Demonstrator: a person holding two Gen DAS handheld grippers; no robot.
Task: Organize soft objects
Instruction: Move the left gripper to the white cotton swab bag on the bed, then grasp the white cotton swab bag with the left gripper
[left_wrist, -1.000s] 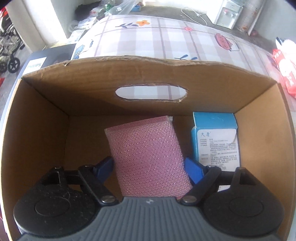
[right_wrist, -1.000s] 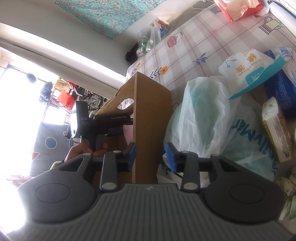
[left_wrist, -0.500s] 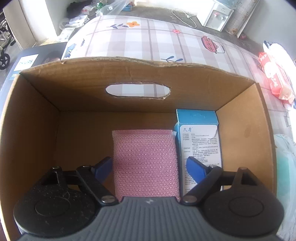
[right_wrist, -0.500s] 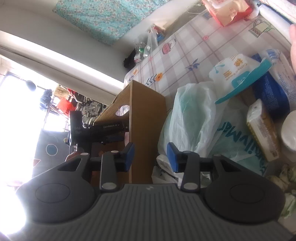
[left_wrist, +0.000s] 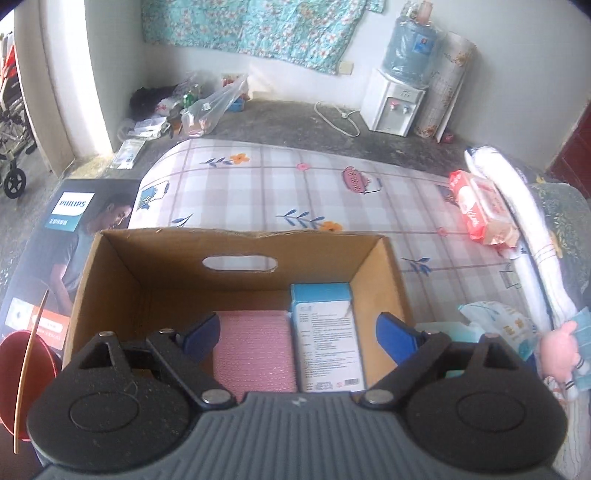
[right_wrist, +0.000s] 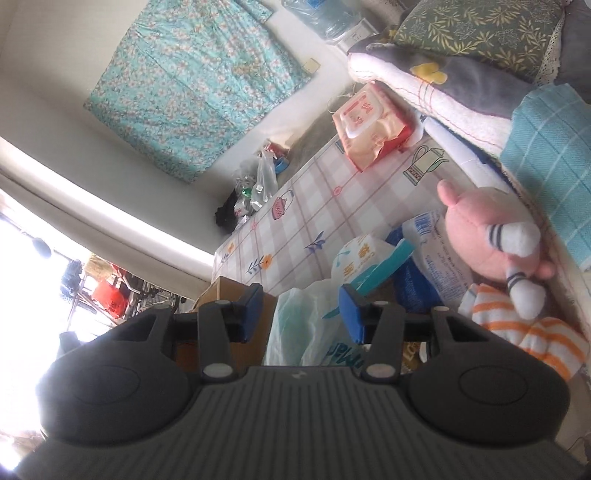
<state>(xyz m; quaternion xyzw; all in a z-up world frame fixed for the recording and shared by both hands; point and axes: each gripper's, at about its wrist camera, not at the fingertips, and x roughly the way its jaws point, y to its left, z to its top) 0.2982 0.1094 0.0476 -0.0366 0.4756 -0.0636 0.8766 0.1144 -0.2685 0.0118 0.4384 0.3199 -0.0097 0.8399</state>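
Note:
A cardboard box (left_wrist: 118, 280) with a handle slot sits on the checked cloth. Inside it lie a pink dotted sponge (left_wrist: 255, 354) and, to its right, a blue and white carton (left_wrist: 325, 343). My left gripper (left_wrist: 297, 334) is open and empty, raised above the box's near side. My right gripper (right_wrist: 301, 308) is open and empty, above a white plastic bag (right_wrist: 306, 332) beside the box (right_wrist: 225, 291). A pink plush toy (right_wrist: 491, 236) and an orange striped sock (right_wrist: 532, 332) lie to its right. The plush also shows in the left wrist view (left_wrist: 561, 347).
A red wipes pack (left_wrist: 480, 206) and a white tissue pack (right_wrist: 362, 262) lie on the cloth. Folded blankets and a cushion (right_wrist: 476, 33) line the right side. A Philips carton (left_wrist: 55, 251) and a red bucket (left_wrist: 22, 369) stand left of the box.
My left gripper let go of the pink sponge, opened wide and pulled back up out of the box. My right gripper lifted and swung right toward the plush, opening wider.

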